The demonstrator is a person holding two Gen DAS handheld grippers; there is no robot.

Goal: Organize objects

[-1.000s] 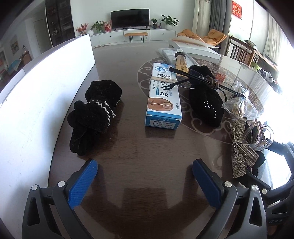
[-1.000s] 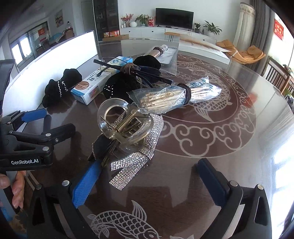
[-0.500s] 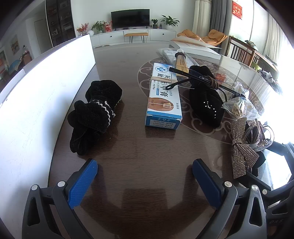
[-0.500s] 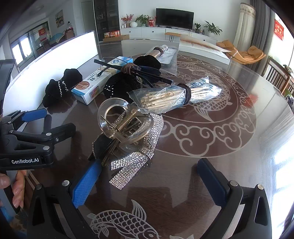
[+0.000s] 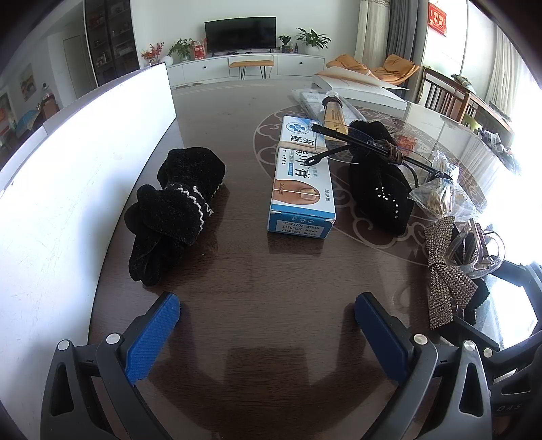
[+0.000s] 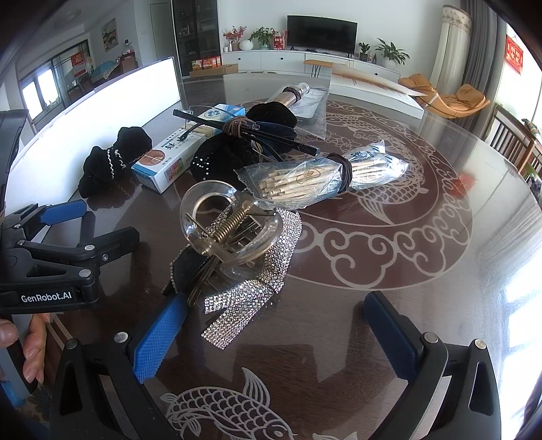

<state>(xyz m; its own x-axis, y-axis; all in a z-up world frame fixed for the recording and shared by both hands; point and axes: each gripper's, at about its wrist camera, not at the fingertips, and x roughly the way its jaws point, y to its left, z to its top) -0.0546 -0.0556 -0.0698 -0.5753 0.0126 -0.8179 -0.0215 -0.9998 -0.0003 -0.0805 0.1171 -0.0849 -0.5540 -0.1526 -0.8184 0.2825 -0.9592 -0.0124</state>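
hair clip (image 6: 227, 233) and the other objects are unmoved since a second ago; both left gripper (image 5: 267, 325) and right gripper (image 6: 274, 325) are held wide open, empty; nothing is sorted yet.

Looking like a home living/dining room: TV (image 5: 240, 33) sitting on a white media console (image 6: 288, 61), potted plants (image 5: 313, 40) flanking it, orange lounge chair (image 6: 450, 96) by curtains (image 5: 403, 32), glass-topped dining table (image 6: 389, 216)
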